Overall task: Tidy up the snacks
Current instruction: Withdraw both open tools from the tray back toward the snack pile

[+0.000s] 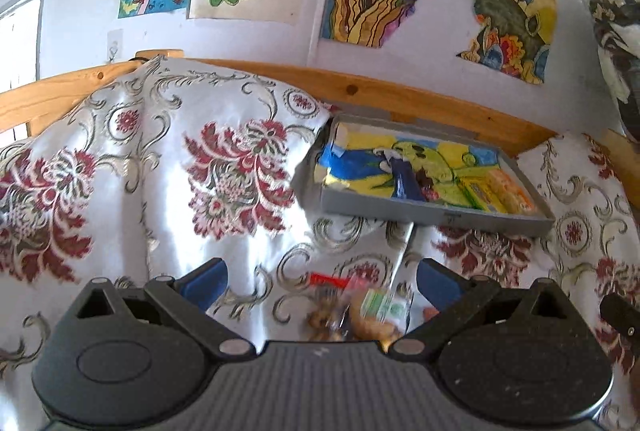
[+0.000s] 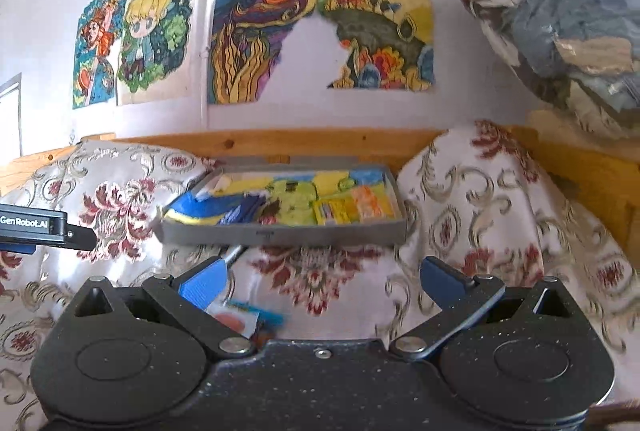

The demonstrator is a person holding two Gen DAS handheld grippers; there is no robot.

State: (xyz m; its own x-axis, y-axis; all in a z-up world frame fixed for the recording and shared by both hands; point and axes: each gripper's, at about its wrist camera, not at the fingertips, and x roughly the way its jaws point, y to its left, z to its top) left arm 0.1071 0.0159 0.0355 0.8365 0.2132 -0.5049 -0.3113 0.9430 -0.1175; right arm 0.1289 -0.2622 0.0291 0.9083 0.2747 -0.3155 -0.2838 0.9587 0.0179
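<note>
A shallow grey tray (image 1: 440, 217) rests tilted on the flowered cloth by the wooden rail. It is lined with a coloured drawing, and yellow and orange snack packets (image 1: 508, 191) lie in its right end. My left gripper (image 1: 320, 283) is open, low over the cloth in front of the tray. A clear snack bag with a green label (image 1: 372, 311) lies just under its fingers, untouched as far as I can see. In the right wrist view the tray (image 2: 280, 233) is straight ahead. My right gripper (image 2: 324, 281) is open, with a blue and orange packet (image 2: 240, 315) lying by its left finger.
Puffed flowered cushions (image 1: 180, 159) rise on both sides of the tray. A wooden rail (image 1: 400, 99) and a wall of drawings stand behind it. A plastic-wrapped bundle of clothes (image 2: 560, 11) hangs at the upper right. The left gripper's body (image 2: 36, 227) juts in at the right view's left edge.
</note>
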